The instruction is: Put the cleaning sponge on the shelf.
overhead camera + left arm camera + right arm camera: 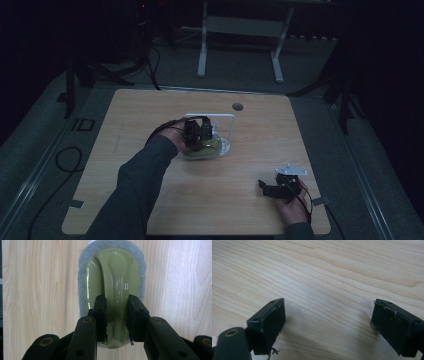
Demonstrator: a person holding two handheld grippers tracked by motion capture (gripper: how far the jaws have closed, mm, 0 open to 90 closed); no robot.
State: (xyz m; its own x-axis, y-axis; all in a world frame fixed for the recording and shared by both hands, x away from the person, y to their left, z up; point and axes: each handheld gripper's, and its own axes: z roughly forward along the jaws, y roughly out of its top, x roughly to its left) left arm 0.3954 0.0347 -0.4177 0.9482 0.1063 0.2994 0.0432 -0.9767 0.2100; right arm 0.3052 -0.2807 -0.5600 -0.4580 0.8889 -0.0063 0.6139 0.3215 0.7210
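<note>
An olive-green scrubber (112, 272) with a raised glossy handle and a grey foam rim lies flat on the wooden table (37, 290). My left gripper (116, 302) is shut on its handle ridge, one pad pressed on each side. From above, the left gripper (196, 132) points down over the scrubber (209, 148) at the table's middle. My right gripper (270, 189) rests near the front right edge, held in a hand. Its jaws stand wide apart over bare wood, so the right gripper (328, 315) is open with nothing between the pads.
A thin white wire frame (220, 116) stands just behind the scrubber. A round cable hole (237, 106) sits near the table's far edge. A white desk frame (240, 30) stands beyond on the dark floor, with cables (67, 157) at the left.
</note>
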